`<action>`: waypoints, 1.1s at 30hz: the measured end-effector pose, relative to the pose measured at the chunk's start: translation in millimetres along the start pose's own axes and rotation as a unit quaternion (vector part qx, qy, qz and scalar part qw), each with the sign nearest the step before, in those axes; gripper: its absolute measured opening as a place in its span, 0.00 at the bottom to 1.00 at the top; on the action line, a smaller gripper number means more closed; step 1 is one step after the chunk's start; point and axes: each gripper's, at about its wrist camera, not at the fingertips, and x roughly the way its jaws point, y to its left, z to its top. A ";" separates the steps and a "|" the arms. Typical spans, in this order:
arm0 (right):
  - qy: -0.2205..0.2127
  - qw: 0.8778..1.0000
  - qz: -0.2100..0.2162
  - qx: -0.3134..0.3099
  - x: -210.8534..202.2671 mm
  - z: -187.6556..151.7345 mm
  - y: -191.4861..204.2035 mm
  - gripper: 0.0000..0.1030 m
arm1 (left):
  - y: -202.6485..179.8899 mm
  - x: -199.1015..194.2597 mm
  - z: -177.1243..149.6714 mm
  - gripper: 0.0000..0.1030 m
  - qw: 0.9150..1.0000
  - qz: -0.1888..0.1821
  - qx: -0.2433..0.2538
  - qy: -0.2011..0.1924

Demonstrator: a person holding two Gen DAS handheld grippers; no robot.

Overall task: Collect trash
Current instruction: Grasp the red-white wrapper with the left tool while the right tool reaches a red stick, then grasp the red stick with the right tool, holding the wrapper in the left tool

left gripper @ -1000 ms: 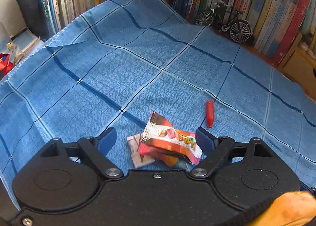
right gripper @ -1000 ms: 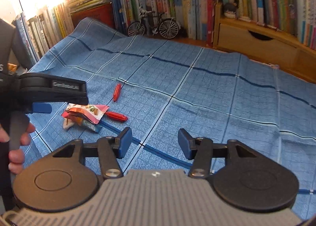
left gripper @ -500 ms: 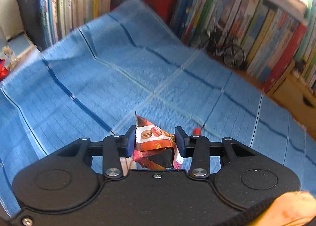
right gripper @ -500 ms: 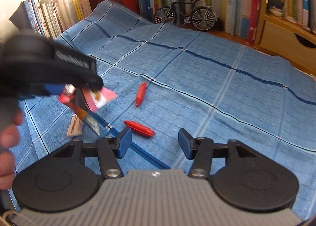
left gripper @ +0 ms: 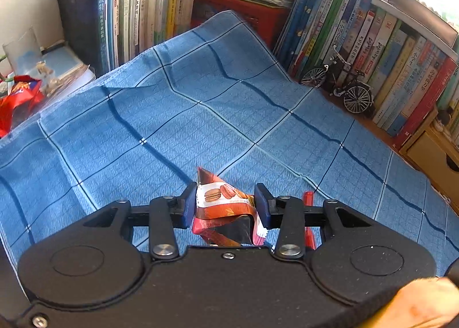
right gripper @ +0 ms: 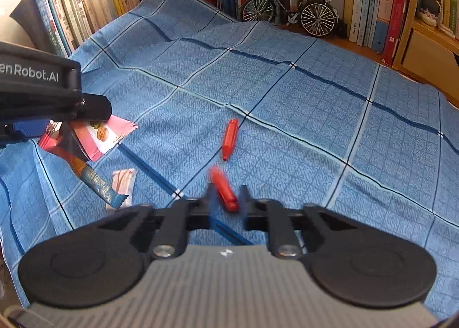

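My left gripper [left gripper: 225,201] is shut on a bunch of snack wrappers [left gripper: 221,199], the top one printed with macarons, and holds them above the blue checked cloth [left gripper: 200,115]. In the right wrist view that bunch [right gripper: 94,138] hangs at the left, with a blue and orange wrapper [right gripper: 91,181] dangling from it. A pale pink wrapper [right gripper: 123,184] lies on the cloth below. My right gripper [right gripper: 226,199] has its fingers closed in on a red stick wrapper [right gripper: 223,193], which is blurred. A second red stick wrapper [right gripper: 229,138] lies a little farther out.
Rows of books [left gripper: 143,7] line the back and left edges of the cloth. A model bicycle [right gripper: 289,12] stands before the books, with a wooden drawer box [right gripper: 427,52] at the right. A red snack bag [left gripper: 17,98] lies off the cloth at the far left.
My left gripper closed on the wrapper bunch and lifted it off the cloth. My right gripper moved forward to the nearer red stick wrapper and its fingers closed around it.
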 end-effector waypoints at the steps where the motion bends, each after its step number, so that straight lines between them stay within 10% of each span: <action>1: 0.000 1.000 0.000 0.002 -1.2 -0.9 -0.2 0.15 | -0.1 -1.1 -1.3 0.39 1.000 -0.001 0.000 0.000; 13: -0.008 0.987 -0.131 0.089 -18.1 -12.0 -27.8 0.31 | 3.7 -15.4 -15.1 0.39 1.000 -0.001 0.001 0.000; 21: -0.023 0.999 -0.030 0.033 -17.0 -14.2 -10.5 0.45 | 13.2 -16.5 -14.2 0.40 1.000 0.008 -0.013 0.002; 29: -0.011 0.981 -0.172 0.094 -6.2 -5.7 -34.8 0.56 | 11.7 -11.9 -15.6 0.40 1.000 0.007 -0.019 0.007; 33: -0.034 0.984 -0.144 0.103 -15.5 -16.1 -40.8 0.57 | 10.7 -8.7 -17.0 0.40 1.000 0.008 -0.016 0.009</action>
